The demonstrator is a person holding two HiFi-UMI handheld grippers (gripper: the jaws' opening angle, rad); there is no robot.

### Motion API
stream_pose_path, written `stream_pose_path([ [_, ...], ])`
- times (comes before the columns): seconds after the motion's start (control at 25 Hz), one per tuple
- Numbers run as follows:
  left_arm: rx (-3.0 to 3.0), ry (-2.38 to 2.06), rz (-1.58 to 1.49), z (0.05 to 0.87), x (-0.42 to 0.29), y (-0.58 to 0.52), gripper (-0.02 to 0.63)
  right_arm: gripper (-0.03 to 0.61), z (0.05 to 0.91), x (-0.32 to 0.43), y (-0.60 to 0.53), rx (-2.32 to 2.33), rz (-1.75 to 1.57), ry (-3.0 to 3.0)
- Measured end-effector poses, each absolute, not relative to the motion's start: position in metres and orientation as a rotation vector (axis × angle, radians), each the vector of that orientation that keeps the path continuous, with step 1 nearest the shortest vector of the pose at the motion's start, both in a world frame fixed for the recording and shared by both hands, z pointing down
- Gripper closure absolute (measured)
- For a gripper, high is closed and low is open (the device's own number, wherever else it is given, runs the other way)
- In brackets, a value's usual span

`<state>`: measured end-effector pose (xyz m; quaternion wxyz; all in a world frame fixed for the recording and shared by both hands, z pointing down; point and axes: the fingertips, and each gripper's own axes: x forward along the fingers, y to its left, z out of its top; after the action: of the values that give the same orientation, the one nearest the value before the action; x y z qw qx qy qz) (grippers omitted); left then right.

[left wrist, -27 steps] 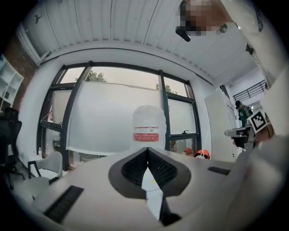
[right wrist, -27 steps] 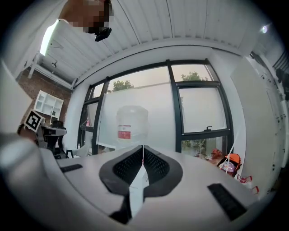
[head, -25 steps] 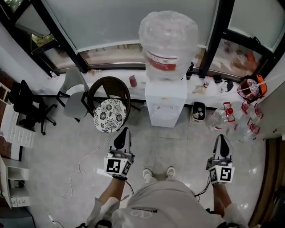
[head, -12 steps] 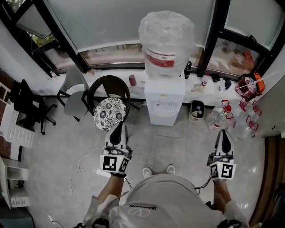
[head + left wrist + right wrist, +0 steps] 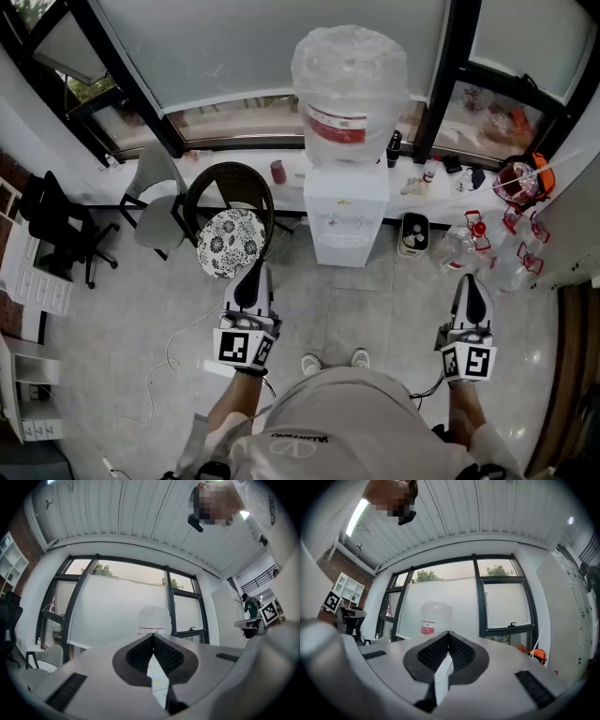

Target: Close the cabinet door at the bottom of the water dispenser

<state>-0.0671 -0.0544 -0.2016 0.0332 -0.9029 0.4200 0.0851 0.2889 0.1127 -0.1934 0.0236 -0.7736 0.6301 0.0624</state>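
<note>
The white water dispenser (image 5: 346,214) stands against the window wall with a big clear bottle (image 5: 352,89) on top. Its lower front (image 5: 343,247) looks flat from above; no door sticks out. My left gripper (image 5: 253,271) and right gripper (image 5: 469,279) hover over the floor on either side of it, well short, both shut and empty. In the left gripper view the jaws (image 5: 153,635) meet below the bottle (image 5: 153,618). The right gripper view shows its jaws (image 5: 448,633) closed, with the bottle (image 5: 435,616) just left of them.
A wicker chair with a patterned cushion (image 5: 232,242) stands left of the dispenser, close to my left gripper. A grey chair (image 5: 157,202) and a black office chair (image 5: 54,230) are farther left. Jugs and bottles (image 5: 464,247) crowd the right. A white cable (image 5: 167,361) lies on the floor.
Both grippers have risen a little and stayed shut. The person's torso fills slightly more of the bottom of the head view.
</note>
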Motion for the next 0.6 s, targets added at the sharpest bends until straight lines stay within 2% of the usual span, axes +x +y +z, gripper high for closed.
stream_pose_path([
  [0.6,-2.806,1.327,0.265,-0.188,-0.078,-0.054,0.606,0.563,-0.188,0.284,0.109,-2.406,0.175,1.966],
])
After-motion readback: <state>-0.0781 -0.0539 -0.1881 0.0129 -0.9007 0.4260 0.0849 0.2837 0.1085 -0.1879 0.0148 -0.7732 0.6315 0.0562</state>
